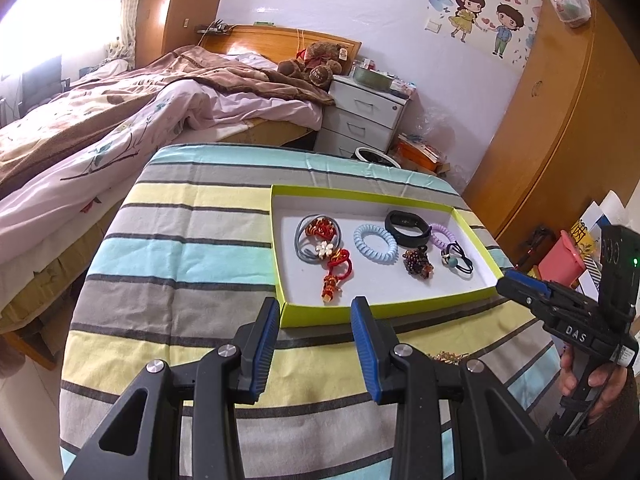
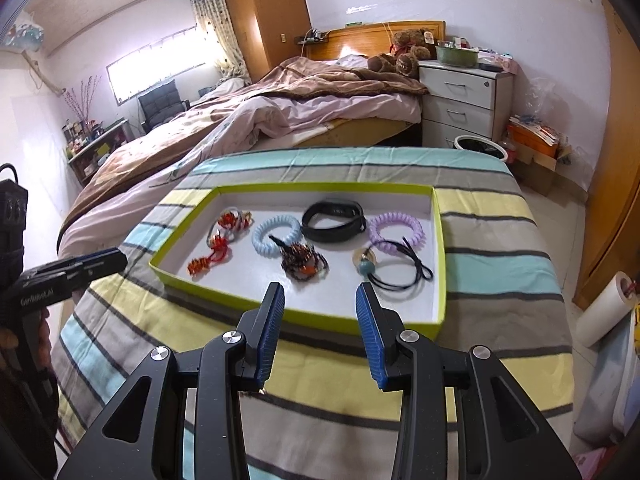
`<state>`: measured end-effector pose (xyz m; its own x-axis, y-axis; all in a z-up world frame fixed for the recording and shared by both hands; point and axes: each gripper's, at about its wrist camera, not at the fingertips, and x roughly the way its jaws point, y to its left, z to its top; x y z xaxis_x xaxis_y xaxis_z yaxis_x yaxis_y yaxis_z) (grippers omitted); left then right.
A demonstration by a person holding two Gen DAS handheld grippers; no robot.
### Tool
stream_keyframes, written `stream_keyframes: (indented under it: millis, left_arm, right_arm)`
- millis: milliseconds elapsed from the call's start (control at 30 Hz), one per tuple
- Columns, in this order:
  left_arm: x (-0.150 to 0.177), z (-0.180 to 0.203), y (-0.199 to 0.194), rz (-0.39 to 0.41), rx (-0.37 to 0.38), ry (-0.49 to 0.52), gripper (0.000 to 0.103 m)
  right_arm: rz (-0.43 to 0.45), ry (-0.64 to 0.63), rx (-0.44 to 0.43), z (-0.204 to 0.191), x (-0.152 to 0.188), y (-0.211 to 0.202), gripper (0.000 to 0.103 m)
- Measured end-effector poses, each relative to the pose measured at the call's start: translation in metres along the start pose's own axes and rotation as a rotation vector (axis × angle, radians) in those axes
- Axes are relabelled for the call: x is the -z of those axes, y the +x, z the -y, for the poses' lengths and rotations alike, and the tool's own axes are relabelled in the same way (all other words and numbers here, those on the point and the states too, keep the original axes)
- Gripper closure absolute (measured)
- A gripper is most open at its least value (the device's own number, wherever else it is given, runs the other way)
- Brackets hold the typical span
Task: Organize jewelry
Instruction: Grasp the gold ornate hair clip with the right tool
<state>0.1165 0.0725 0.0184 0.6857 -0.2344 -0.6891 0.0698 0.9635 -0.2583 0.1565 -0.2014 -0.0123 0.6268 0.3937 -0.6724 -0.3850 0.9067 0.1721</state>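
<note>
A shallow lime-green box (image 1: 320,316) (image 2: 440,240) with a white floor lies on the striped table. In it lie a blue coil hair tie (image 1: 375,243) (image 2: 276,236), a black wristband (image 1: 408,227) (image 2: 334,216), a purple coil tie (image 1: 442,236) (image 2: 395,227), a black elastic with a bead (image 1: 456,262) (image 2: 396,270), a dark beaded piece (image 1: 418,264) (image 2: 302,262), and red ornaments (image 1: 334,268) (image 2: 214,252). My left gripper (image 1: 315,312) is open and empty before the box's near edge. My right gripper (image 2: 320,296) is open and empty over the near rim. A gold piece (image 1: 446,357) lies on the cloth, mostly hidden.
The table wears a striped cloth (image 1: 180,260) (image 2: 500,248). A bed (image 1: 120,128) stands to the left, white drawers (image 1: 366,116) (image 2: 460,100) behind, a wooden wardrobe (image 1: 540,128) to the right. A paper roll (image 2: 604,308) and clutter lie right of the table.
</note>
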Motion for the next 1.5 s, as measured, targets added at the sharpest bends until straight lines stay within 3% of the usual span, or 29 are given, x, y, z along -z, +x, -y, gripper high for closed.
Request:
stream_keyframes:
  millis: [200,300,567,633,700,1000,1167,1500]
  left_arm:
    - [0.006,0.0,0.002,-0.014,0.011,-0.002,0.066]
    - [0.007,0.001,0.004,-0.019,0.018,-0.006,0.066]
    - [0.011,0.003,0.011,-0.041,0.034,0.011,0.066]
    - [0.012,0.002,0.012,-0.046,0.033,0.012,0.066]
    - [0.012,0.002,0.013,-0.049,0.033,0.013,0.066]
    - [0.012,0.008,0.019,-0.061,0.048,0.029,0.066]
    - [0.01,0.008,0.02,-0.062,0.051,0.032,0.066]
    - [0.008,0.013,0.024,-0.066,0.055,0.045,0.066]
  right_arm:
    - [-0.065,-0.026,-0.076,-0.007,0.016,0.009,0.065]
    - [-0.098,-0.06,-0.182,-0.019,0.022,0.015,0.065]
    - [-0.164,-0.196,-0.237,-0.05,0.028,0.035,0.064]
    - [-0.184,-0.209,-0.23,-0.054,0.03,0.041,0.061]
    - [-0.217,-0.236,-0.236,-0.06,0.034,0.047,0.05]
    - [-0.218,-0.329,-0.138,-0.073,0.042,0.048,0.05]
    - [-0.199,-0.33,-0.085,-0.071,0.044,0.043,0.065]
    - [-0.149,-0.281,-0.067,-0.061,0.042,0.031,0.066]
